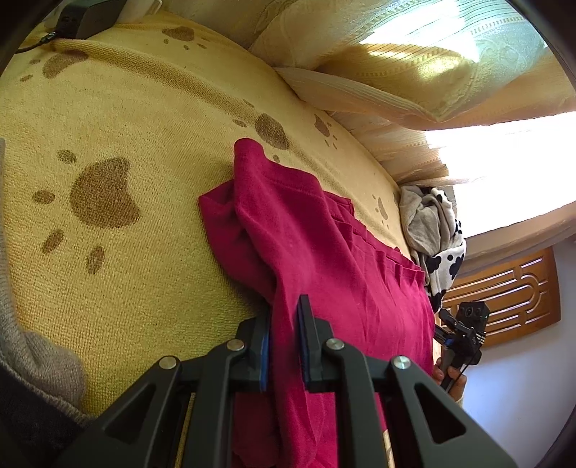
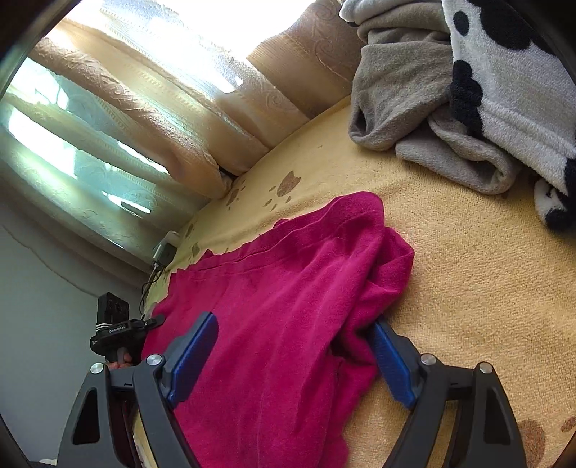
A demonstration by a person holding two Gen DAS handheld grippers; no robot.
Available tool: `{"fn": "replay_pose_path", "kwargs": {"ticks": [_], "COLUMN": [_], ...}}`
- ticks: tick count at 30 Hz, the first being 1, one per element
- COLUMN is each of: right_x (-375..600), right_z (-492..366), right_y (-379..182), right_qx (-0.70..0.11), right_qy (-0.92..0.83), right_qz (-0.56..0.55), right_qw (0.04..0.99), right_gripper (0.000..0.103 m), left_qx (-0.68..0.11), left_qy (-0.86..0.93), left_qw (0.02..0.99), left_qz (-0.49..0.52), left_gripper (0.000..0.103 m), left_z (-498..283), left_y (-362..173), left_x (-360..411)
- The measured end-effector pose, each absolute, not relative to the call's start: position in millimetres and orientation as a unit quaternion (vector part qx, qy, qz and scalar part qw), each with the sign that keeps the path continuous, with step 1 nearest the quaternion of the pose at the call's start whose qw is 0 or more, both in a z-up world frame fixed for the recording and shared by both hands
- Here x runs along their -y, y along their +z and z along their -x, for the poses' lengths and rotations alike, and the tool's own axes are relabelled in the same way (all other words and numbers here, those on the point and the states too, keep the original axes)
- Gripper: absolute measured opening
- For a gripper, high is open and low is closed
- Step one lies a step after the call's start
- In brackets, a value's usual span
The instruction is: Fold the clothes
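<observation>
A magenta garment (image 1: 324, 230) lies on a yellow paw-print blanket (image 1: 126, 126), one side doubled over the body. My left gripper (image 1: 284, 324) is shut on the garment's near edge, cloth pinched between the blue pads. In the right wrist view the same garment (image 2: 280, 288) lies between the widely spread fingers of my right gripper (image 2: 295, 342), which is open; the cloth drapes over the gap and touches the right finger (image 2: 390, 360). The right gripper also shows in the left wrist view (image 1: 464, 334), and the left gripper in the right wrist view (image 2: 115, 331).
A grey and black-and-white spotted pile of clothes (image 2: 468, 90) lies on the blanket (image 2: 468, 288) beyond the garment. Beige curtains (image 2: 144, 118) hang along the far edge. A dark charger with cable (image 1: 79, 18) sits at a far corner. A grey cloth (image 1: 32, 345) lies at left.
</observation>
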State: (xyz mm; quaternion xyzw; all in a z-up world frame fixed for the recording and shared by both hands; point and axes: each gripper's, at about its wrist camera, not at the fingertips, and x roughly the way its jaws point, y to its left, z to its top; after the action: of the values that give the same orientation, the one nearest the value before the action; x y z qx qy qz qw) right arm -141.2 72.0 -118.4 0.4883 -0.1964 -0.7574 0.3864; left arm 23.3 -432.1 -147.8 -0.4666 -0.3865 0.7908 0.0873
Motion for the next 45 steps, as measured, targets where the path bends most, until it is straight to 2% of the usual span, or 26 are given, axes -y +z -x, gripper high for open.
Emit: {"fn": "replay_pose_path", "kwargs": {"ticks": [3,14,15,17,18,19,24,36,45], "right_x": [-74.4,-58.1,-55.0,-50.1,-50.6,-51.7,-54.8,-46.6,-40.2], "right_z": [143.3,133.7,131.3,126.4,125.0,124.0,118.4,90.7,66.2], "right_y": [-118.7,-113.3,-111.9,-110.5,-111.2,-111.9,-112.5,-61.3,-16.0], "right_qx": [0.202,0.122,0.102,0.058,0.043,0.033,0.034,0.01,0.005], "right_qy": [-0.756,-0.779,-0.787,-0.805,-0.812,-0.818,-0.828,-0.86,-0.872], "right_qz": [-0.49,-0.487,-0.486,-0.482,-0.48,-0.478,-0.462,-0.39,-0.341], "right_qw": [0.385,0.375,0.365,0.341,0.328,0.319,0.316,0.328,0.353], "right_gripper": [0.086,0.086,0.081,0.063,0.045,0.036,0.019,0.017,0.017], "left_qx": [0.389,0.39,0.391,0.39,0.39,0.39,0.39,0.379,0.36], "left_qy": [0.789,0.788,0.788,0.788,0.788,0.789,0.793,0.816,0.843], "left_qw": [0.09,0.094,0.093,0.093,0.094,0.094,0.089,0.088,0.101], "left_qz": [0.468,0.467,0.467,0.467,0.466,0.466,0.459,0.427,0.387], "left_gripper": [0.016,0.019,0.019,0.019,0.019,0.019,0.017,0.015,0.015], "left_z": [-22.9,-24.7,-25.0,-25.1,-25.3,-25.5,-28.1,-37.9,-61.5], "left_y": [-150.1,-153.3,-152.9,-152.7,-152.6,-152.6,-150.9,-125.2,-72.8], "left_x": [433.3,435.2,434.6,434.8,434.7,434.8,432.4,425.8,416.0]}}
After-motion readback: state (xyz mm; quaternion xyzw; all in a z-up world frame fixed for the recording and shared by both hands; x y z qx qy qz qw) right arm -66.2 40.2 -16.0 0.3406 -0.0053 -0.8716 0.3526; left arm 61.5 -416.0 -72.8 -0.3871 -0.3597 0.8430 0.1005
